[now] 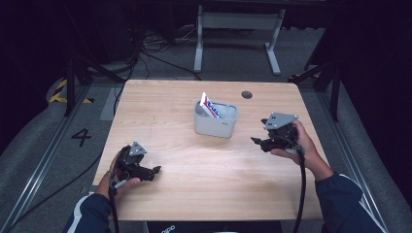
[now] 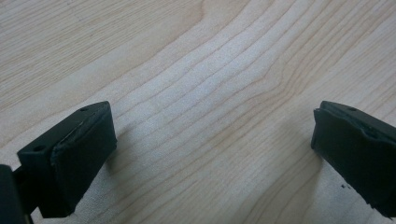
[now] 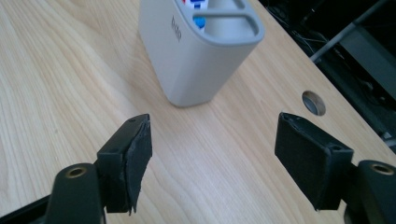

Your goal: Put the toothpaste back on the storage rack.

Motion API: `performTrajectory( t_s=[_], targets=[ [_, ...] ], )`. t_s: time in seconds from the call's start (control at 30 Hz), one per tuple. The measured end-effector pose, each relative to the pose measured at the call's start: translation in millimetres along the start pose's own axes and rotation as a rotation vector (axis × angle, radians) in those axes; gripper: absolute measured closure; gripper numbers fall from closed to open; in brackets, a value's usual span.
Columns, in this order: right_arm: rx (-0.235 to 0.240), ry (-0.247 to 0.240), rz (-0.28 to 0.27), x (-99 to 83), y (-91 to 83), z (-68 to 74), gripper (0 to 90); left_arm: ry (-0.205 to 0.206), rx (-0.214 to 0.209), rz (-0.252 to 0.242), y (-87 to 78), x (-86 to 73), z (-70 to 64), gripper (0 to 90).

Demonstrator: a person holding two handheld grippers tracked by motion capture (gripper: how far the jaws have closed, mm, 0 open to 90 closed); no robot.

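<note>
Holder (image 1: 215, 120): grey plastic, rounded corners, divided at the top into compartments, standing upright on the wooden table (image 1: 204, 194) a little beyond its centre. A white packet (image 1: 210, 106) with red and blue print stands tilted in the left compartment, its top leaning up and to the left above the rim.

Near edge, high view: the left gripper (image 1: 154, 171) lies low over the table at the front left, held in the person's left hand (image 1: 115, 177), jaws pointing right. The left gripper view looks along those jaws at bare wood grain (image 2: 210, 93); the jaws are spread wide with nothing between them.

Further in, at the right: the right gripper (image 1: 256, 141) is held in the right hand (image 1: 303, 145), level with the front of the holder and near its right side but apart from it, jaws pointing left toward it. The right gripper view shows these jaws also spread wide and empty.

View differences:
- The right gripper view shows the holder (image 3: 196, 51) from close up, with small lettering on its side wall (too small to read) and the bars that divide its top. Blue and red print shows inside the rim.
- The high view shows the whole packet, both forearms in dark sleeves and the trailing cables.
- A round hole (image 1: 247, 94) in the table lies beyond the holder to the right; the right gripper view shows it (image 3: 314, 102) as well.
</note>
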State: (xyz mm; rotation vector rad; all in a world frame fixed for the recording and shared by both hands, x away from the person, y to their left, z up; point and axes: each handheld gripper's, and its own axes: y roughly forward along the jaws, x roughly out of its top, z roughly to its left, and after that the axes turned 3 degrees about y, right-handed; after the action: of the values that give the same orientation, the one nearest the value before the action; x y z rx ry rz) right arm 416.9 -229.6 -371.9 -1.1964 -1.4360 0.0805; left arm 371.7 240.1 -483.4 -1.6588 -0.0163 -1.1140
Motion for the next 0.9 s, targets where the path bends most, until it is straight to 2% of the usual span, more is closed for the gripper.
performTrajectory(
  t_s=[0.27,0.47,0.53,0.7,0.9],
  targets=[
    [-0.012,-0.007,0.048,-22.1,1.4,3.6,27.3,0.000,0.001,0.000,0.0,0.0,-0.1,0.4],
    [-0.011,0.023,0.070,-43.9,0.4,5.1,26.9,-0.001,0.000,0.000,0.0,0.0,-0.1,0.4],
    [-0.013,0.031,0.069,-46.3,0.0,5.4,26.8,-0.001,0.001,0.000,0.0,0.0,-0.1,0.4],
    [-0.030,0.056,0.092,-65.1,-1.9,5.8,25.3,0.001,0.003,-0.002,0.0,0.0,0.0,0.4],
    [-0.031,0.081,0.078,-82.1,-9.8,8.1,25.3,-0.002,0.001,0.000,0.0,-0.1,-0.2,0.5]
  ],
)
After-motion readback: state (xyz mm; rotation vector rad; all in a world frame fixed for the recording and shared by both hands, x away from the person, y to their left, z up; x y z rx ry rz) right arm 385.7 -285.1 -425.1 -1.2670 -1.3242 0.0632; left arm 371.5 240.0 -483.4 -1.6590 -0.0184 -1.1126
